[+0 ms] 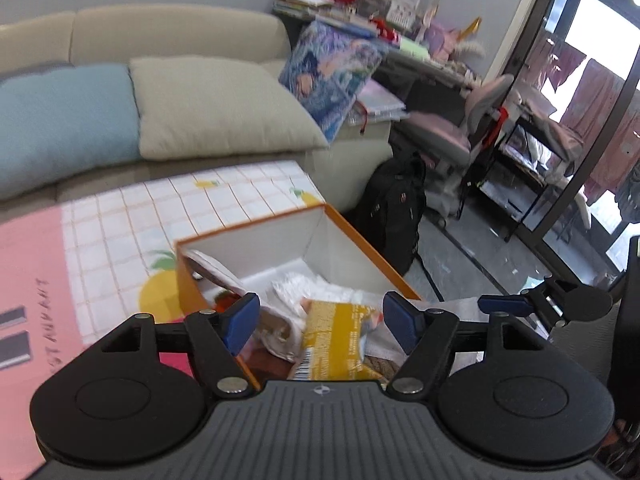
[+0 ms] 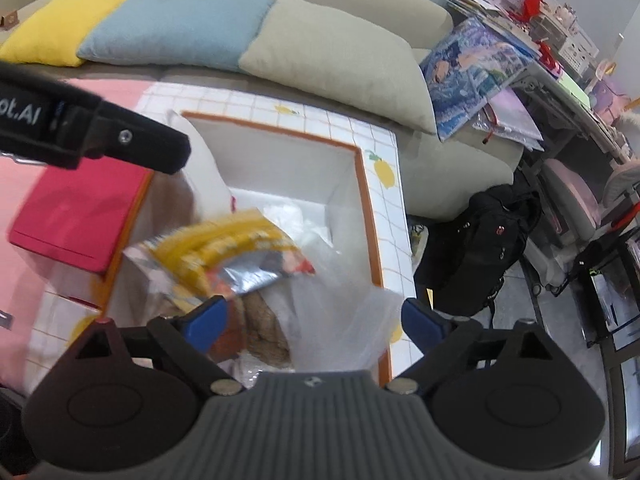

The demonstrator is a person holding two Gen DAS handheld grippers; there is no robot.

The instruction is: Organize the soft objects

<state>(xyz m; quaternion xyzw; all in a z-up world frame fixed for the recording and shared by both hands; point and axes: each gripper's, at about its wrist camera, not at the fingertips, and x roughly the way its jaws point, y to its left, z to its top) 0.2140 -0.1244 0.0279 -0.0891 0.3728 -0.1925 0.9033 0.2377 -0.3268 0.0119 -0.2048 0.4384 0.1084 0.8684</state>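
An orange-edged white box (image 1: pixel 316 236) (image 2: pixel 362 184) stands on the tiled table. A yellow snack packet (image 1: pixel 340 332) (image 2: pixel 228 252) lies inside it on white plastic bags (image 1: pixel 308 284) (image 2: pixel 344 312) and a brown knitted thing (image 2: pixel 264 332). My left gripper (image 1: pixel 320 318) is open just above the packet, one finger either side of it. My right gripper (image 2: pixel 310 320) is open over the near end of the box, above the clear bag. The left gripper's body (image 2: pixel 92 136) crosses the right wrist view at the left.
A red box (image 2: pixel 76 216) sits left of the orange box. Behind the table (image 1: pixel 240 196) is a sofa with yellow (image 2: pixel 68 20), blue (image 2: pixel 176 24) and beige cushions (image 2: pixel 336 60). A black backpack (image 2: pixel 492 248), a pink chair (image 1: pixel 452 132) and a cluttered desk stand to the right.
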